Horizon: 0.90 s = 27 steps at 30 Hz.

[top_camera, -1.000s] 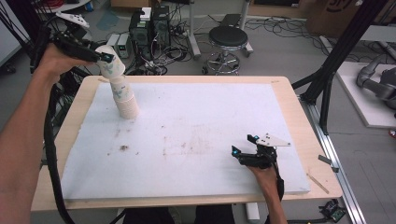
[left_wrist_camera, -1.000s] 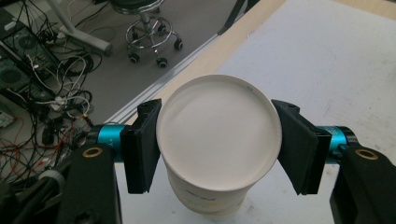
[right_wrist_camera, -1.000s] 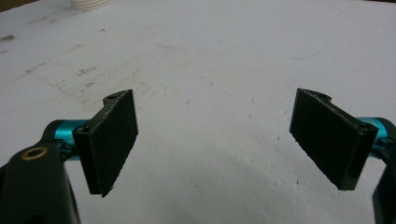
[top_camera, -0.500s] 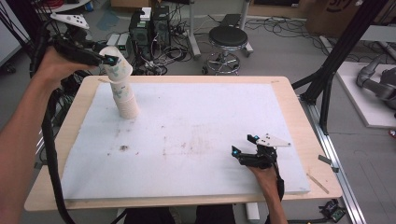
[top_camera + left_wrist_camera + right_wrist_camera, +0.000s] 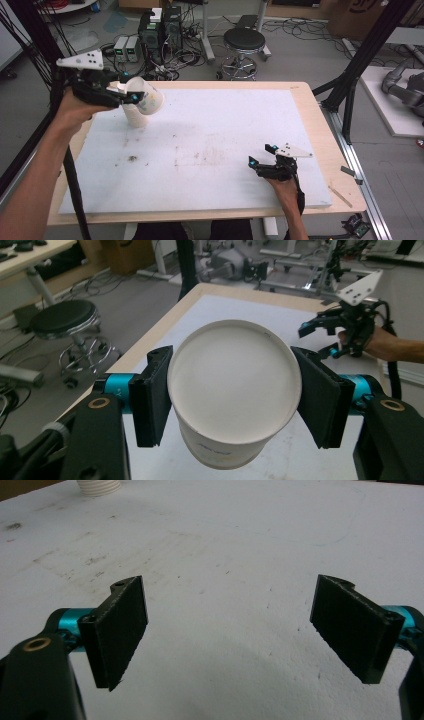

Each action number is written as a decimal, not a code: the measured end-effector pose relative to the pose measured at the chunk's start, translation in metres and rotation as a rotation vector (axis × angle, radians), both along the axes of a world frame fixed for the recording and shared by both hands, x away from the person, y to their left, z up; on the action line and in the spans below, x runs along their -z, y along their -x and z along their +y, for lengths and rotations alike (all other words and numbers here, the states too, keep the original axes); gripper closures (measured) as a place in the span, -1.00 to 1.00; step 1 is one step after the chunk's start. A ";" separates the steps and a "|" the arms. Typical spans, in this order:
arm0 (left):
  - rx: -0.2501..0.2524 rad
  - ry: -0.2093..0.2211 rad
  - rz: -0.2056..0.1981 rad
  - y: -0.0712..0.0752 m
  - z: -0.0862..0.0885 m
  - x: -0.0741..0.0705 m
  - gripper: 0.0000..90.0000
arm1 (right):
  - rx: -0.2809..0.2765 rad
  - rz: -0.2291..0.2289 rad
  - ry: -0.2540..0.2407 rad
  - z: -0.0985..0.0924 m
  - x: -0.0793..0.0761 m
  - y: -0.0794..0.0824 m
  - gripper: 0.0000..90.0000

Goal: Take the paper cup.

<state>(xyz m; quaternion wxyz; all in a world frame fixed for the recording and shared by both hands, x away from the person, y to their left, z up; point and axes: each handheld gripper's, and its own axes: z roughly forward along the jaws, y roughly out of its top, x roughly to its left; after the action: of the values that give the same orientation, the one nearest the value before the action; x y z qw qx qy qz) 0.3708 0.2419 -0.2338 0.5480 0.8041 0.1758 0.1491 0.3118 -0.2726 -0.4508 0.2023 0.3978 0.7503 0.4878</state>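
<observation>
Two grippers work the table: left gripper, upper left, clamps a tilted white paper cup above another cup; right gripper, lower right, rests spread wide.

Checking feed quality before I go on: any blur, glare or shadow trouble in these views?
High view: soft and low in detail, evenly lit, no glare. Left gripper view: the white paper cup between the left tool pads is fairly sharp, background softer. Right gripper view: the open right tool casts a broad faint shadow on the white foam board.
</observation>
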 end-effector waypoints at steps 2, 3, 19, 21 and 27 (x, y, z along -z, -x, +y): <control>0.020 0.046 -0.015 0.009 -0.004 0.009 -0.18 | 0.001 0.001 -0.001 0.000 0.000 0.000 -0.66; 0.025 0.062 -0.023 0.013 -0.006 0.013 -0.18 | 0.001 0.001 -0.001 0.000 0.000 0.000 -0.66; 0.140 0.208 -0.023 0.051 -0.028 0.081 -0.18 | 0.005 0.003 0.000 0.000 0.000 -0.001 -0.66; 0.142 0.203 -0.017 0.053 -0.031 0.088 -0.18 | 0.004 0.001 0.002 0.000 0.000 0.000 -0.66; 0.165 0.211 0.006 0.053 -0.036 0.104 -0.18 | 0.008 0.004 -0.002 0.000 0.000 0.000 -0.66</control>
<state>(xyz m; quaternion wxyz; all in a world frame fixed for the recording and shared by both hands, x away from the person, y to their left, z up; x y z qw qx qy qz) 0.3176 0.2058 -0.3381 0.6394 0.7542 0.1252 0.0818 0.3120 -0.2726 -0.4508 0.2024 0.4019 0.7486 0.4869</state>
